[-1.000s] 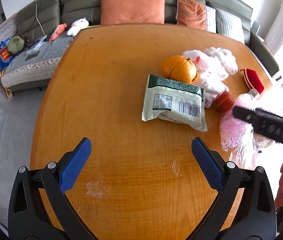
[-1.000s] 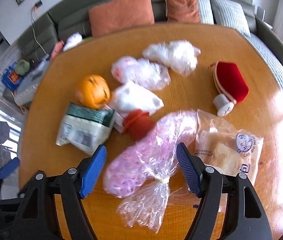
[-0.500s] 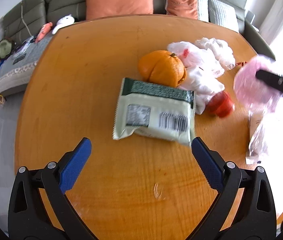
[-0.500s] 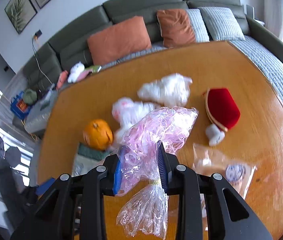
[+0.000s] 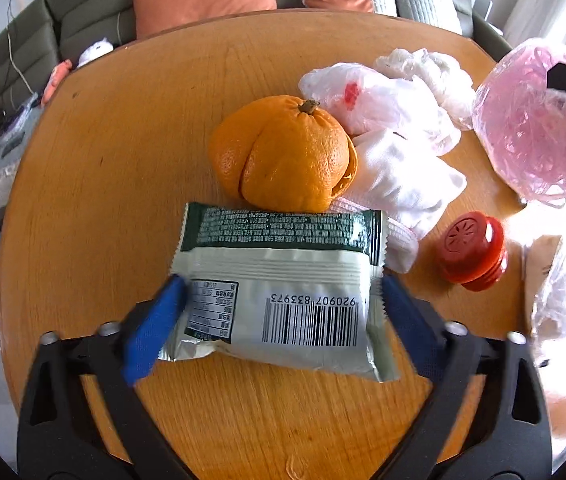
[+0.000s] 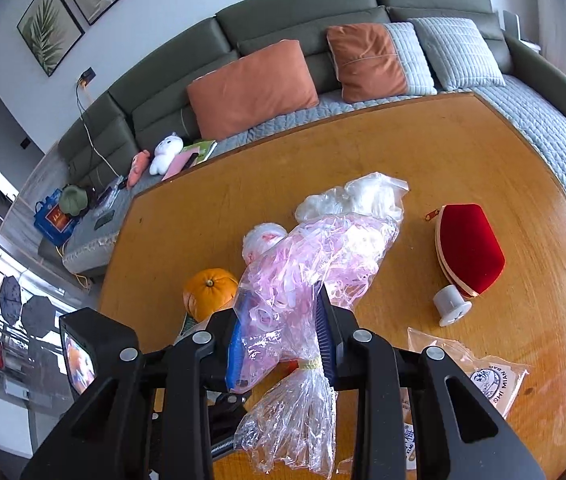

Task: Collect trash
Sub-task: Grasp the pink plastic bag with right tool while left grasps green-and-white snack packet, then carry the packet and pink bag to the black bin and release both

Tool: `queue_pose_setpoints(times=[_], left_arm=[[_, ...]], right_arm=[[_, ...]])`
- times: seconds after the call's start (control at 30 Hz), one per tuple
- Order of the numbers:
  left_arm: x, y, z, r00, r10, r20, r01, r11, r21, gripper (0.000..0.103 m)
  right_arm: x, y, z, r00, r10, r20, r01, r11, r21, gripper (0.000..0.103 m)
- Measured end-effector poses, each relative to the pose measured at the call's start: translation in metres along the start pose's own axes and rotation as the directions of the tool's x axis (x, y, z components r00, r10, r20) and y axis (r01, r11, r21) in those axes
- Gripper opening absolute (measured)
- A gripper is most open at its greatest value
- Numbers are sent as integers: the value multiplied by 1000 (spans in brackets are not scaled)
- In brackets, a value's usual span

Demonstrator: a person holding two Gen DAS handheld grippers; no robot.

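Observation:
My right gripper [image 6: 279, 340] is shut on a clear bag of pink bands [image 6: 307, 264] and holds it above the wooden table [image 6: 423, 152]; the bag also shows in the left wrist view [image 5: 535, 128]. My left gripper [image 5: 279, 312] is open, its blue pads on either side of a green and white snack packet [image 5: 283, 292] that lies on the table. An orange [image 5: 283, 156] sits just behind the packet. Crumpled white plastic bags [image 5: 395, 108] and a white cloth [image 5: 399, 176] lie behind and to the right.
A red cap [image 5: 471, 252] sits right of the packet. A red pouch [image 6: 467, 248], a small white spool [image 6: 449, 304] and a clear bread bag [image 6: 475, 376] lie on the right. A green sofa with cushions [image 6: 251, 84] runs behind the table.
My right gripper closed on the pink bag and lifted it off the table. My left gripper moved forward until its pads flank the snack packet.

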State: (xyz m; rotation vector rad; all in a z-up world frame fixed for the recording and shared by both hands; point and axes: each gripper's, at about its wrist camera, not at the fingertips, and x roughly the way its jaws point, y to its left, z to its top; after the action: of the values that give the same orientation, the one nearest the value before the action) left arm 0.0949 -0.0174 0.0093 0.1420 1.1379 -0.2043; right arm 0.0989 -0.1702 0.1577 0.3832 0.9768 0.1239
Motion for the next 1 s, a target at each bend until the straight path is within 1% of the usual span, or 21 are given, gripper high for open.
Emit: queue_pose_setpoints(times=[0.03,0.13,0.27,0.37,0.47,0.57,0.77,1.0], left_arm=[[-1,0,-1,1000,-1,9,1,1000,7,76],[-6,1,-5,999,-4,35,3,1000,17,70],[-18,7,-14,999,-30,37,30,1000,-9,69],[-32,12,-25,998,-31,56,32,999,-26,69],[-49,19,-41,997,-31,72,35,998,-48,69],[-66,30,-56,996,-17,92,23,998,-67,69],[-98,60,-91,993,6,119,10,992,-130,69],[-119,109,-133,991,47,121,-18,973,-228,69]], right_arm=[[0,0,0,1000,1,0,-1,1000,3,32],[-3,2,-3,1000,1,4,-1,1000,-4,32],[-9,7,-7,1000,2,8,-2,1000,-9,32],[-17,14,-10,1000,6,18,-6,1000,-21,32],[-24,22,-15,1000,17,20,-16,999,-35,32],[-31,35,-23,999,34,20,-33,998,-52,32],[-35,72,-46,998,69,-6,-69,992,-107,32],[-27,136,-74,991,119,-62,-129,972,-194,32]])
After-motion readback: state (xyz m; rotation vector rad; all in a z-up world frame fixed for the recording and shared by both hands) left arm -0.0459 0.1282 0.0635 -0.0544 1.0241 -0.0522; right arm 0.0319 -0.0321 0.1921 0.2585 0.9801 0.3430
